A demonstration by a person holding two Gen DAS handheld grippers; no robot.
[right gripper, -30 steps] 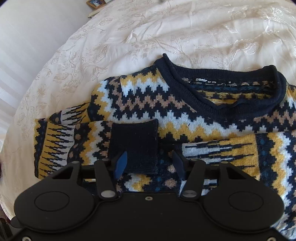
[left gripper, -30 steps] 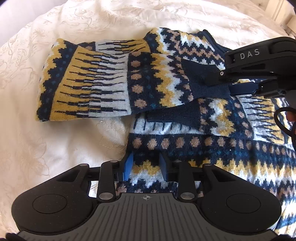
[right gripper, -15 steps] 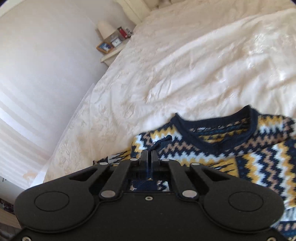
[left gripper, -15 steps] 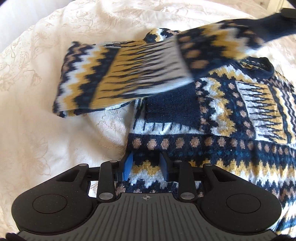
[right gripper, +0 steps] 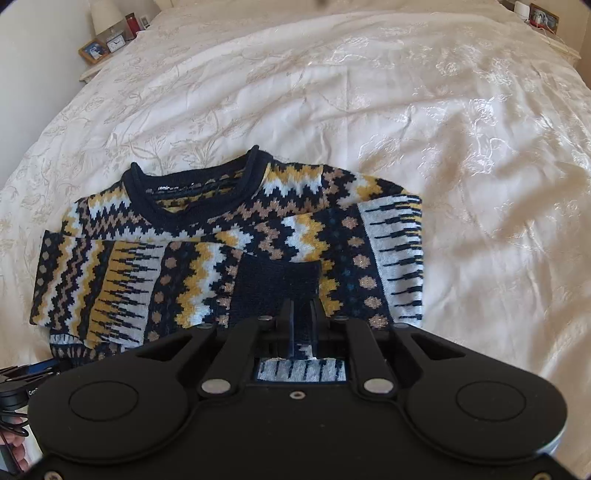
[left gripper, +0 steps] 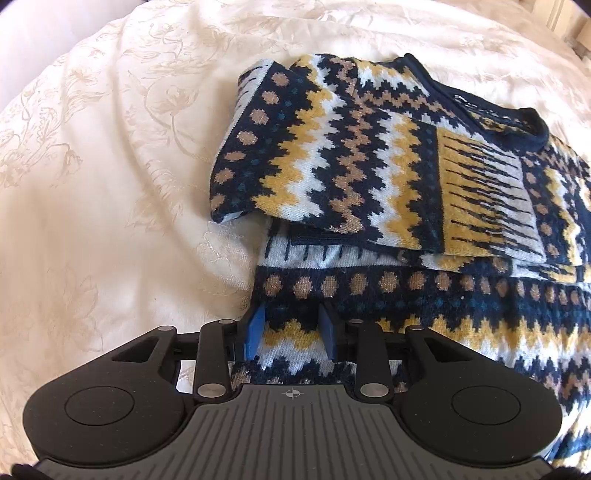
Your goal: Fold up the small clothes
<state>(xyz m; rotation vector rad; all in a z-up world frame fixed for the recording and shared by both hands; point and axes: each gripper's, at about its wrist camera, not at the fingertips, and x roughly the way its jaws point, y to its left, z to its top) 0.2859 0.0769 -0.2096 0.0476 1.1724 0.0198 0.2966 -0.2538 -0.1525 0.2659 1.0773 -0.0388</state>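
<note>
A navy, mustard and white patterned sweater (right gripper: 207, 240) lies face up on the bed, its collar (right gripper: 192, 206) at the far side. One sleeve is folded across the chest, and its navy cuff (right gripper: 277, 284) ends at my right gripper (right gripper: 301, 317), which is shut on the cuff fabric. In the left wrist view the same folded sleeve (left gripper: 369, 177) crosses the sweater's body. My left gripper (left gripper: 291, 332) stands open low over the lower left part of the sweater, with knit showing between its blue pads (left gripper: 255, 332).
A cream embroidered bedspread (right gripper: 369, 92) covers the bed all around the sweater. A bedside table with picture frames and a clock (right gripper: 107, 44) stands at the far left, and another frame (right gripper: 543, 18) at the far right. A hand (right gripper: 14, 450) shows at the lower left.
My right gripper shut on the sleeve cuff, lifted it and carried the sleeve to the right across the chest, where it now lies. The left gripper stayed in place, open.
</note>
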